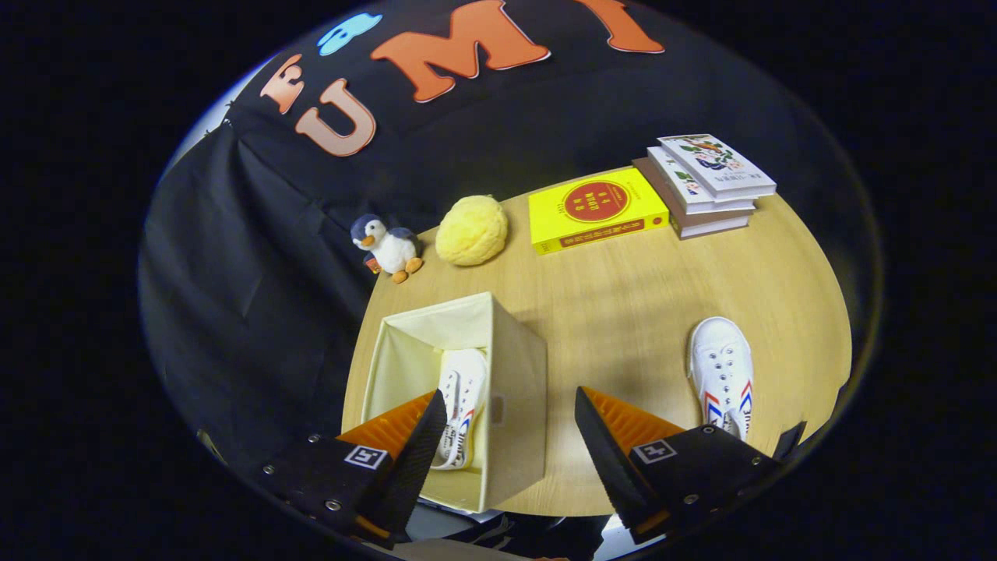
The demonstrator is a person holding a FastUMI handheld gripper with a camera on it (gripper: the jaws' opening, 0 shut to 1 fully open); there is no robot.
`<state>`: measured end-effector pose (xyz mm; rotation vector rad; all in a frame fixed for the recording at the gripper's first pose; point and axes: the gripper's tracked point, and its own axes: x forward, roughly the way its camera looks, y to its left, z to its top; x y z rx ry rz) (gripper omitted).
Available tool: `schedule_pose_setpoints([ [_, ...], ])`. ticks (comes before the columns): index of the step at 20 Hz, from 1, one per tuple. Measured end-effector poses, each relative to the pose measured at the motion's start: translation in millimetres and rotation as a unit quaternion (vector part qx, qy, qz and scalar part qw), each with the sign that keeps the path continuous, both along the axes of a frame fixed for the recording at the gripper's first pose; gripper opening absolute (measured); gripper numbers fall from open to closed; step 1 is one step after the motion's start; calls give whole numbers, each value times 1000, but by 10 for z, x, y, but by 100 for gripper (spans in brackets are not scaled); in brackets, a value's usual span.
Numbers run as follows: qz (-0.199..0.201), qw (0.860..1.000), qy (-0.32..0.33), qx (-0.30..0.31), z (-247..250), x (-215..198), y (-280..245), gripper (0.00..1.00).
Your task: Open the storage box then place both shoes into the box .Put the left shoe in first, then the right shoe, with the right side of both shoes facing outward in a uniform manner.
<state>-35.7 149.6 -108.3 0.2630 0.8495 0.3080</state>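
Observation:
A cream fabric storage box (510, 389) stands open on the wooden table (623, 312), just ahead of my left finger. One white canvas shoe (461, 405) with red and blue stripes lies inside it against the right wall, partly hidden by that finger. A second matching white shoe (723, 372) rests on the table beyond my right finger, toe pointing away. My gripper (510, 436) hovers above the box's right wall, open, nothing between its fingers.
At the table's far side sit a toy penguin (387, 247), a yellow fuzzy ball (471, 230), a yellow book (596, 209) and a stack of books (705, 185). Bare wood lies between the box and the loose shoe.

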Motion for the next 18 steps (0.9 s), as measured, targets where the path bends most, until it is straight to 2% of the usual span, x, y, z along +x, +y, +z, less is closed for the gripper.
schedule_pose_setpoints([
  [8,-70,996,34,-36,-451,40,-1281,98],
  [11,-82,994,58,-53,-712,10,-1640,98],
  [18,-82,986,112,-98,-1241,-51,-2168,99],
])
